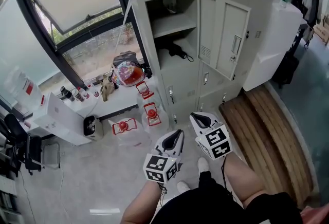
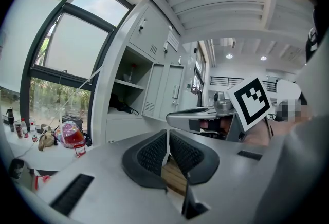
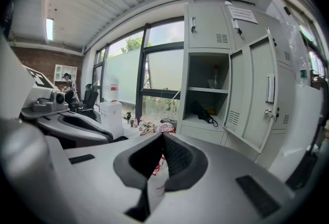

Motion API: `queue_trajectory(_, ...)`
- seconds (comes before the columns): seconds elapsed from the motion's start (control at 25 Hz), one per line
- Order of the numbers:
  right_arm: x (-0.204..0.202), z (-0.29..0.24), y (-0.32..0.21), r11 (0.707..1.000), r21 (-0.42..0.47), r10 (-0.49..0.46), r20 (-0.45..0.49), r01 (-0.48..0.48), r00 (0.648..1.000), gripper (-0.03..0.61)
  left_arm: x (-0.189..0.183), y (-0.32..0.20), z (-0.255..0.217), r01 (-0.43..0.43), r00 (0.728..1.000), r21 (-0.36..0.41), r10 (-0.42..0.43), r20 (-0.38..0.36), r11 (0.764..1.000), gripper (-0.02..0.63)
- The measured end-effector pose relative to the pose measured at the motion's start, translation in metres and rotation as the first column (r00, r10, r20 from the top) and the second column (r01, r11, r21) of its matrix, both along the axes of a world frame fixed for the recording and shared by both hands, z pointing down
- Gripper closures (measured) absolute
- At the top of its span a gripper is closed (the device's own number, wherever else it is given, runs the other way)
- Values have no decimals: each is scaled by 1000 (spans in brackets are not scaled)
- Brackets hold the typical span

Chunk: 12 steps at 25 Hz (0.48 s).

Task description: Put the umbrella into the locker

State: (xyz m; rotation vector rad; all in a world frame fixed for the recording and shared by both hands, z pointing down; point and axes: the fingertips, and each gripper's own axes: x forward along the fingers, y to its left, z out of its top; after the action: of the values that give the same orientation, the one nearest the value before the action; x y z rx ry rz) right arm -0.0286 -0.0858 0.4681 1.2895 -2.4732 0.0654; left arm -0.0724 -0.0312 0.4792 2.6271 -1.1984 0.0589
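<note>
**Both claws empty, umbrella looks like it's already in the locker**

Starting at the claws: the left claw (image 2: 168, 152) is pinched fully together with nothing between the pads, and the right claw (image 3: 161, 155) is the same, closed tight and holding nothing. In the head view they hang side by side low down, just in front of the person's legs and above the floor (image 1: 92, 176), both pointing roughly toward the locker (image 1: 154, 38).

The only thing I can read as the umbrella (image 1: 178, 52) is a small black folded bundle with a strap loop trailing off toward the door side. It's inside the open compartment, on the bottom shelf (image 1: 167, 63), under the divider shelf. From the claws it's ahead and higher up, well apart from both. As far as I can tell, its long axis runs side to side along the shelf, not poking out at you, but it's small and dark so don't quote me.

The right claw sits a bit further forward, so it's the nearer one, both to the umbrella and to the door (image 1: 223, 38), which stands swung out on the right of the opening.

My read is that the putting-in part is done. If anything's left, it's swinging that door closed, and the right claw has the shorter reach.
</note>
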Motion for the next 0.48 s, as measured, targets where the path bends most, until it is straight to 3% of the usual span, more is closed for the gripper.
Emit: queue_trajectory(0.48, -9, -5, 8, 1000, 7, -2, 7, 2, 1000, 525, -7, 3, -6, -5, 1000, 14, 5, -4, 1000, 586)
